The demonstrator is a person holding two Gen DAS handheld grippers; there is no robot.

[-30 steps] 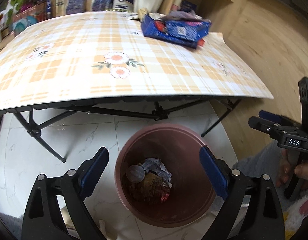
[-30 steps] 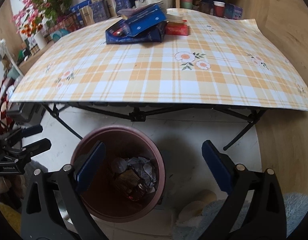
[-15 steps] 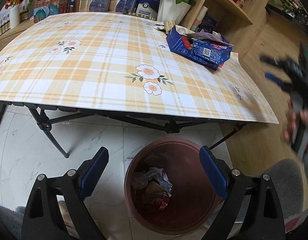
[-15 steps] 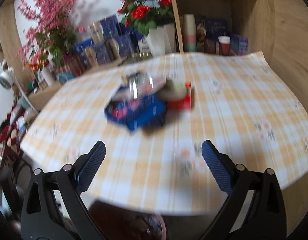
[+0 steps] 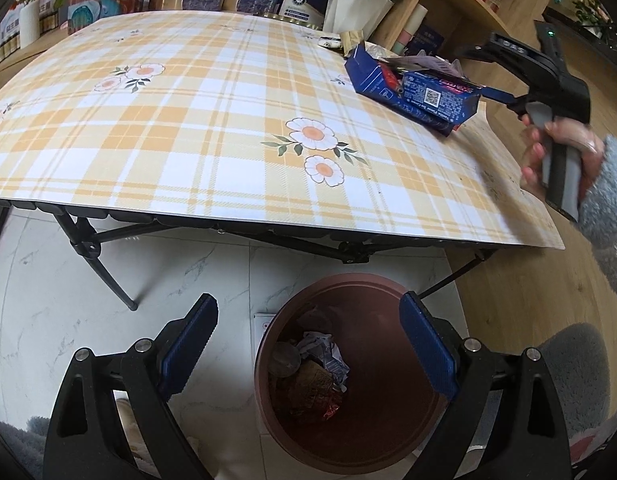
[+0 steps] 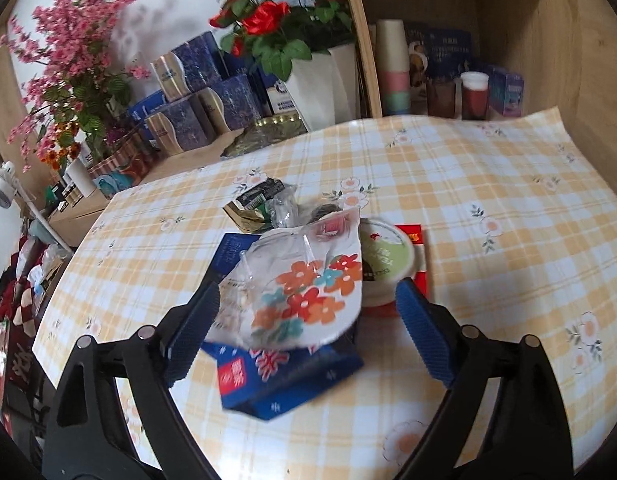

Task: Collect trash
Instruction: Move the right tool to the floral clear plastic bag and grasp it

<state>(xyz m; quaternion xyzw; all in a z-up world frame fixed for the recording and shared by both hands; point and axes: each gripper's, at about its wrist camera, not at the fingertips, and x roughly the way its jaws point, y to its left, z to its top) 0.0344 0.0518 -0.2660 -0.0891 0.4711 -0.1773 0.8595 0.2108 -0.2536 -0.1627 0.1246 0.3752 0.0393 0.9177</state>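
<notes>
A brown bin point(image 5: 388, 432) stands on the floor under the table edge, with crumpled wrappers point(image 5: 316, 372) inside. My left gripper point(image 5: 308, 344) is open and empty above the bin. On the plaid table point(image 6: 488, 208) lies a trash pile: a flattened blue carton point(image 6: 288, 376), a flowered plastic wrapper point(image 6: 304, 300) on top, a green-lidded cup point(image 6: 388, 260), a red packet point(image 6: 418, 236) and a gold-and-black wrapper point(image 6: 252, 204). My right gripper point(image 6: 308, 316) is open and hovers over the flowered wrapper. The pile point(image 5: 420, 88) and right gripper point(image 5: 548, 76) also show in the left wrist view.
Potted red roses point(image 6: 300, 40), pink flowers point(image 6: 68, 68), blue boxes point(image 6: 196, 92) and stacked cups point(image 6: 392, 68) line the shelf behind the table. Folding table legs point(image 5: 96, 256) stand beside the bin. A grey rug point(image 5: 568, 352) lies to the right.
My right gripper has risen from beside the bin to over the trash pile on the table. My left gripper has stayed over the bin, tilting up slightly.
</notes>
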